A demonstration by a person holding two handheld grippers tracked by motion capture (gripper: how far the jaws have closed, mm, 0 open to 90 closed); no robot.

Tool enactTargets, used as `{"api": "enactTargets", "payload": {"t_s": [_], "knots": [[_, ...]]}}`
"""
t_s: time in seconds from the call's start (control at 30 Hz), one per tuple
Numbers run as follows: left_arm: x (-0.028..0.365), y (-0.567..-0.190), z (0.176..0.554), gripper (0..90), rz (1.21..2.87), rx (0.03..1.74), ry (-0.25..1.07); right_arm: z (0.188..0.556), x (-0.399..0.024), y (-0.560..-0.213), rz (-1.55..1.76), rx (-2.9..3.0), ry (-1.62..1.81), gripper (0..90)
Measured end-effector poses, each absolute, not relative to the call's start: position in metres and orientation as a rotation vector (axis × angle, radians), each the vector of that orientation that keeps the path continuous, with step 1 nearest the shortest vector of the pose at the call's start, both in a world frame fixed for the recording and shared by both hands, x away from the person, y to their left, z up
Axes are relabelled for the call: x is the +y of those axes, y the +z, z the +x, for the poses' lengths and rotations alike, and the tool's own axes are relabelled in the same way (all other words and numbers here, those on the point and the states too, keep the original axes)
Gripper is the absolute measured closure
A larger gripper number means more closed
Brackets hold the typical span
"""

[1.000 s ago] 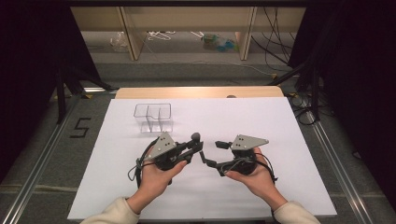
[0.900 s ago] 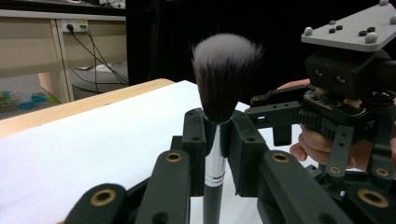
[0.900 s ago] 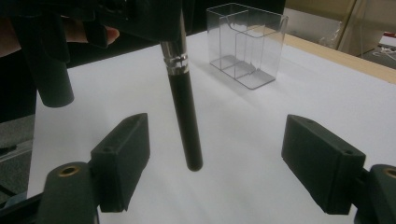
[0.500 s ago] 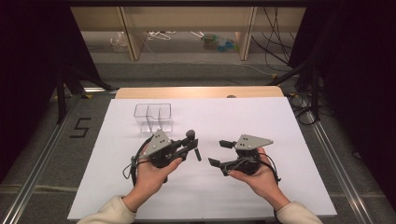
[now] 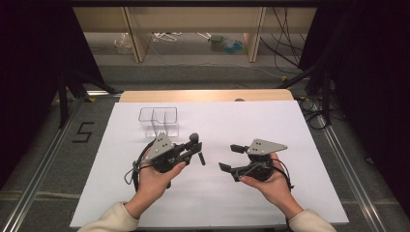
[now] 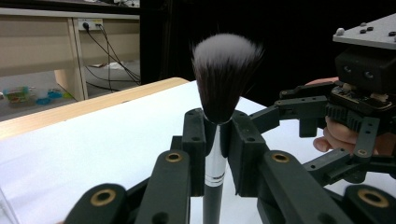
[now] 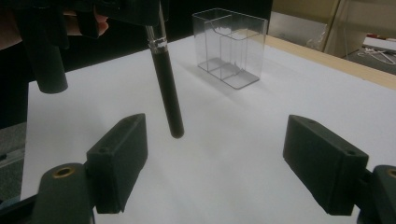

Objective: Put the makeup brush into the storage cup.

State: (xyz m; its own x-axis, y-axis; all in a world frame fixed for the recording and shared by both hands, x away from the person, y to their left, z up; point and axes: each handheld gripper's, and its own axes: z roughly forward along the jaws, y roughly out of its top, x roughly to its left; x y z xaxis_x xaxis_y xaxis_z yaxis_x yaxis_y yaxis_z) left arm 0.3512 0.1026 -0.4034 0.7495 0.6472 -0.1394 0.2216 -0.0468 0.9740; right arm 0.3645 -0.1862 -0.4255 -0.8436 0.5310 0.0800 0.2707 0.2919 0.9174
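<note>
My left gripper (image 5: 196,151) was clamped on the brush (image 6: 219,107) at its silver ferrule, bristles up, handle hanging clear above the white tabletop (image 5: 241,193). My right gripper (image 5: 229,157) stood near it with jaws wide apart, holding nothing. The clear organizer (image 5: 158,121) sat beyond.

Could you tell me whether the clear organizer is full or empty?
Empty: the clear organizer shows bare compartments through its walls.

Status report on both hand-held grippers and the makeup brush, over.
Left hand-held gripper shut on black-handled makeup brush, bristles up. Right hand-held gripper open. Clear plastic divided organizer unobstructed.
</note>
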Motion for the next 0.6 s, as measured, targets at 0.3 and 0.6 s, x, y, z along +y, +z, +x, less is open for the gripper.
{"api": "enactTargets", "payload": {"t_s": [0.3,0.6], "knots": [[0.1062,-0.4019,0.3525,77.9,1.602,0.726,0.408,0.3625,-0.1915,-0.4243,0.742,2.313,1.577,22.8],[0.1086,-0.4019,0.3539,77.9,1.608,0.731,0.413,0.3607,-0.1959,-0.4237,0.749,2.294,1.594,22.8]]}}
